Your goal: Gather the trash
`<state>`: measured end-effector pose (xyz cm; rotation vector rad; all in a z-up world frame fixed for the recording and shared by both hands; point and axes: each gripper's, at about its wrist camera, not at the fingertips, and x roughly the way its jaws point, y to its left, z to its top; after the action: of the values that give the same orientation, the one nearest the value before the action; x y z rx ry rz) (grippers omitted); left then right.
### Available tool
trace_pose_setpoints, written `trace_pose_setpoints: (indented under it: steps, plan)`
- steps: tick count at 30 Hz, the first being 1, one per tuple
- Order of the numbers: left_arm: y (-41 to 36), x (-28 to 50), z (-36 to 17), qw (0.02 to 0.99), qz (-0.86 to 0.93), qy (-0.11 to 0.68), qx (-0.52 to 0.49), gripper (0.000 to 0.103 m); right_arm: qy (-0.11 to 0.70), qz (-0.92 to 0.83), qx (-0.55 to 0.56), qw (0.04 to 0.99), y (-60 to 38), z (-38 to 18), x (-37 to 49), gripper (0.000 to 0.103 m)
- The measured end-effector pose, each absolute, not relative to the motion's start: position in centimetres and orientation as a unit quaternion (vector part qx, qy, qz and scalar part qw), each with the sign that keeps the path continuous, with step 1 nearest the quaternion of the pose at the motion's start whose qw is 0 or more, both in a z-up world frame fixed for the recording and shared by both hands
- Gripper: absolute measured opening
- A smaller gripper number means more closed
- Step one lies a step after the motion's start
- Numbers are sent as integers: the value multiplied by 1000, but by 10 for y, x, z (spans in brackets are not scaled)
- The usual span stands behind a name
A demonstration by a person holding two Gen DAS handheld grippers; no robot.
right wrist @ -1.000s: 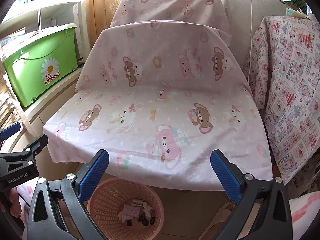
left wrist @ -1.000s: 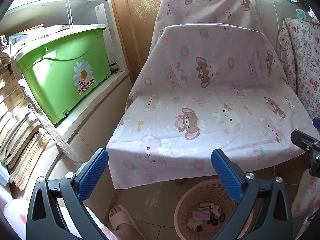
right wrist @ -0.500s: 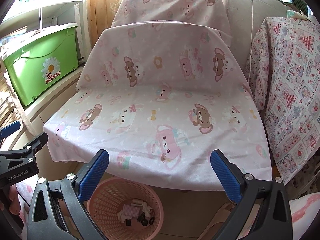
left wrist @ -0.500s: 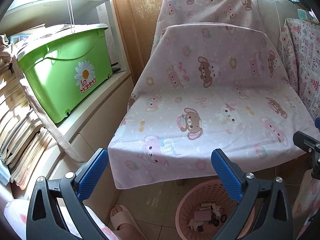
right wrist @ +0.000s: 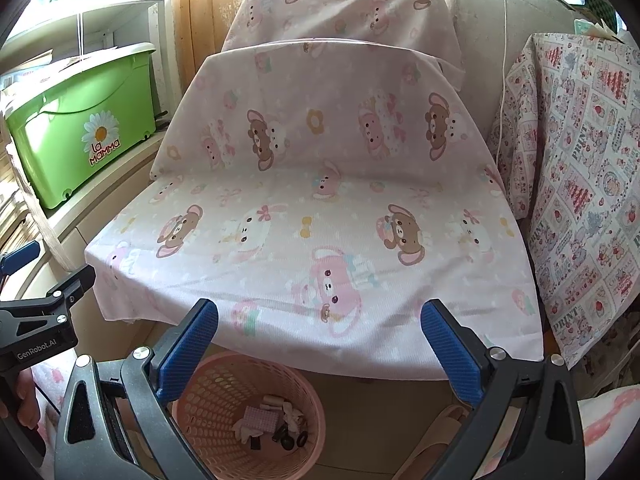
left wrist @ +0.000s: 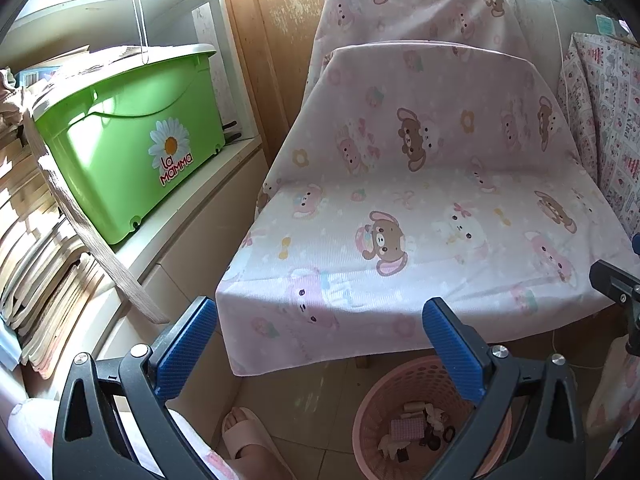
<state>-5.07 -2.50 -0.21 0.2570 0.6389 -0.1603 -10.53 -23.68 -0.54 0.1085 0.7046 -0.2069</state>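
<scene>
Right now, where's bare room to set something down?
The covered seat is bare from its backrest to its front edge. Floor tiles between the foot and pink basket are free. The shelf by the green box is crowded with stacked papers.

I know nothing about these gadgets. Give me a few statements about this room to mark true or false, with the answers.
1. The pink basket on the floor holds trash. True.
2. The left gripper grips a wrapper. False: it is open and empty.
3. The green bin sits on the shelf. True.
4. Trash lies on the pink sheet. False: none shows there.
5. The right gripper is open. True.
</scene>
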Motion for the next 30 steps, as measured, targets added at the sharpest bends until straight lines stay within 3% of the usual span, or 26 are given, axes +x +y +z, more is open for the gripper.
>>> trace_pose_setpoints:
  steps: [30]
  plan:
    - [-25, -52, 2, 942, -81, 301, 122, 102, 356, -100, 53, 928, -239, -12, -99, 102]
